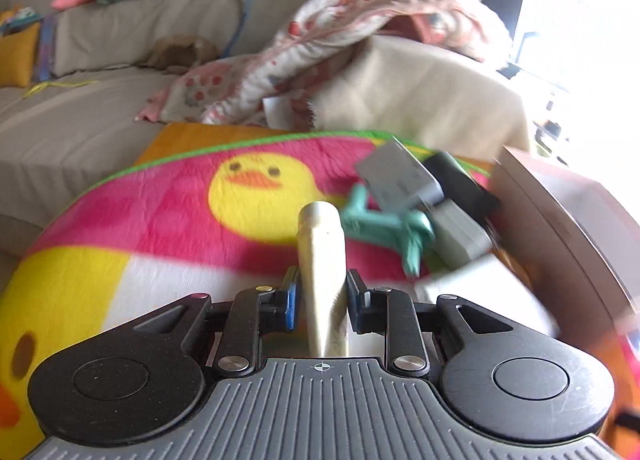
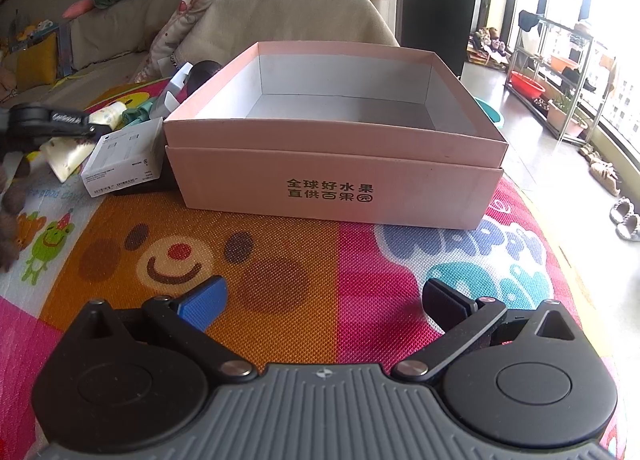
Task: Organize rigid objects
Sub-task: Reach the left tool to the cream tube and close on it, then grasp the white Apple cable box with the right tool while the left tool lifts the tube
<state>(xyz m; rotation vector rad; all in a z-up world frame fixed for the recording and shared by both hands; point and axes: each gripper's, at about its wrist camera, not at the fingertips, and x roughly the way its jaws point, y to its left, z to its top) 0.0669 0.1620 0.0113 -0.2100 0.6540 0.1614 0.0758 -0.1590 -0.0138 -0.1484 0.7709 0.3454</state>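
My left gripper (image 1: 322, 294) is shut on a cream tube (image 1: 322, 248), which sticks out forward between the pads above the play mat. In the right wrist view the same tube (image 2: 66, 158) hangs at the far left under the left gripper's black fingers (image 2: 68, 120). An open pink cardboard box (image 2: 336, 132) stands in the middle of the mat, and I see nothing lying inside it. My right gripper (image 2: 324, 300) hovers open over the mat in front of the box, with nothing between its fingers.
Left of the pink box (image 1: 560, 220) lies a pile: a white carton (image 2: 124, 160), a teal plastic clip (image 1: 384, 224), a grey flat box (image 1: 400, 180), a black item (image 1: 460, 184). A sofa with a blanket (image 1: 340, 40) stands behind. The floor and a shelf rack (image 2: 560, 72) are on the right.
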